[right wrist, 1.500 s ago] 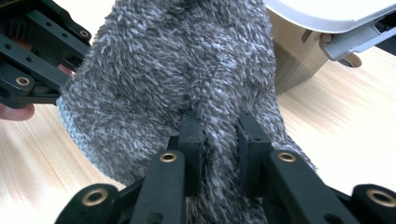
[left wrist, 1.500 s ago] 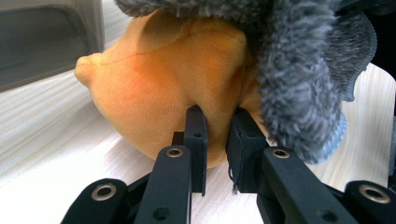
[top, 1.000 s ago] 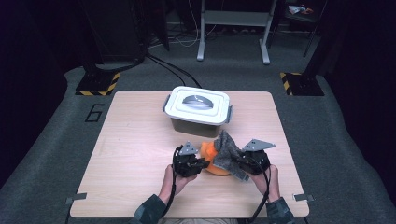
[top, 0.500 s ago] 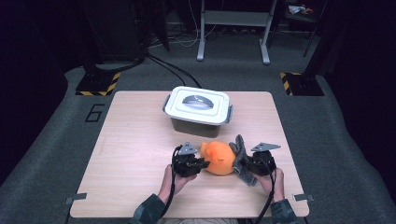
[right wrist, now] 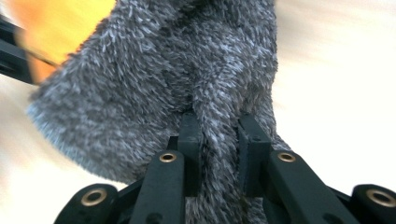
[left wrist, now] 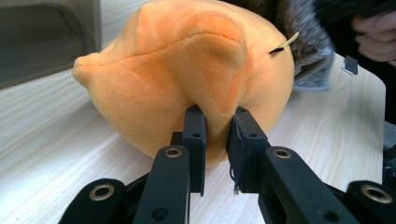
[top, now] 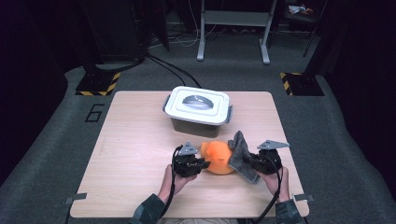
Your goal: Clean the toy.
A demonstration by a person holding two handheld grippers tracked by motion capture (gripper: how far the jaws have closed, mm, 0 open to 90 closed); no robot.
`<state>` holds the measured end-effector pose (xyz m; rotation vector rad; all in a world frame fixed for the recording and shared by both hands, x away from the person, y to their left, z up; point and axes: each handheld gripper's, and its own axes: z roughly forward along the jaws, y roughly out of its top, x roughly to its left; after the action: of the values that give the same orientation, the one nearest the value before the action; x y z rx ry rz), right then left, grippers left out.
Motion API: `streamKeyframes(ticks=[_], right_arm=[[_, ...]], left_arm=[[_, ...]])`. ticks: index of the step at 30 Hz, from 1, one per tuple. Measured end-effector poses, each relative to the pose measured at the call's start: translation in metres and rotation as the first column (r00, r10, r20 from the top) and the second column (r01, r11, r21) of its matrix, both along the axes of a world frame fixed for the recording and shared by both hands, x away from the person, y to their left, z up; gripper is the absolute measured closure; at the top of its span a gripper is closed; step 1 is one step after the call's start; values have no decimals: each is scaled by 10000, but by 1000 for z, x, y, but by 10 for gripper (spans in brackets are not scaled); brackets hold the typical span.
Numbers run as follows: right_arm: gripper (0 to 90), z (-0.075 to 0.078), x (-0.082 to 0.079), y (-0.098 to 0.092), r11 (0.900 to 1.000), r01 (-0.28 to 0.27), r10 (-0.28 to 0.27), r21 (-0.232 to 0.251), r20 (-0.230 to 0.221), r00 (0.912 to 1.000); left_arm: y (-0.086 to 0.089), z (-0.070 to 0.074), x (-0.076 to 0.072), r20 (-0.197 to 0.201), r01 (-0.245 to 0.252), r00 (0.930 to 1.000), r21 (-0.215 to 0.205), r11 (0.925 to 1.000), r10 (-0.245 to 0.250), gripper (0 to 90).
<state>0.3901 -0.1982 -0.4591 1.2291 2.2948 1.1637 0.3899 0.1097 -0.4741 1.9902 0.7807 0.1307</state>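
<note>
Left tool [left wrist: 215, 128] clamped on orange plush [left wrist: 187, 70], right tool [right wrist: 219, 135] clamped on grey cloth [right wrist: 163, 88] — floor marked "6" [top: 95, 113]

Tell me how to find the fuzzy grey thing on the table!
Start at the white-lidded plastic box near the back of the wooden table, then come toward the person's hands. Between the two grippers sits an orange plush toy. Against its right side, pinched in the right gripper, is the grey fluffy cloth: the one shaggy, dark grey thing there.
</note>
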Motion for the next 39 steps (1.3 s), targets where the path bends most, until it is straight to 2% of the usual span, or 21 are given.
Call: streamKeyframes(ticks=[1,2,3,7,8,9,11,12,14,17,19,26,30,33,39], right_arm=[[747,12,-5,8,9998,-221,220,25,346,9992],[747,12,-5,8,9998,-221,220,25,346,9992],[746,23,-10,19,9982,-585,591,-115,633,9962],[746,39,-17,42,9916,-1243,1274,-349,1086,9859],[746,39,-17,42,9916,-1243,1274,-349,1086,9859],[743,45,-19,57,9868,-1518,1576,-564,1196,9802],[742,45,-17,66,9820,-1706,1795,-812,1189,9765],[743,43,-15,70,9797,-1700,1820,-1066,1147,9766],[743,41,-13,72,9787,-1700,1828,-1154,1105,9769],[744,37,-11,69,9822,-1543,1660,-1075,1103,9799],[745,33,-11,60,9851,-1209,1342,-1226,1062,9852],[745,14,-3,31,9925,-439,501,-1140,517,9974],[745,0,1,20,9947,-57,77,-1022,194,9998],[745,-10,5,15,9917,110,-116,-1282,-42,9999],[745,-33,14,11,9887,404,-511,-1442,-709,9962]], left_arm=[[0,0,0,36,27,10000,15,10000,-27,779],[0,0,0,36,27,10000,15,10000,-27,779],[0,0,0,30,21,10000,25,10000,-21,779],[-1,1,0,27,78,10000,81,9999,-78,779],[-1,1,0,27,78,10000,81,9999,-78,779],[-1,1,-1,46,76,10000,94,9999,-77,779],[0,1,0,59,82,9999,158,9998,-83,779],[0,0,0,14,51,10000,109,9999,-51,780],[0,0,0,51,0,10000,120,9999,0,779],[0,-1,0,-29,53,10000,45,10000,-53,780],[0,-1,0,-14,66,10000,71,10000,-66,780],[0,-2,1,-11,73,10000,83,9999,-73,780],[0,-2,1,-17,26,10000,93,10000,-26,780],[0,-2,1,32,53,10000,57,10000,-53,780],[2,-4,0,-93,29,10000,-4,10000,-29,780]])
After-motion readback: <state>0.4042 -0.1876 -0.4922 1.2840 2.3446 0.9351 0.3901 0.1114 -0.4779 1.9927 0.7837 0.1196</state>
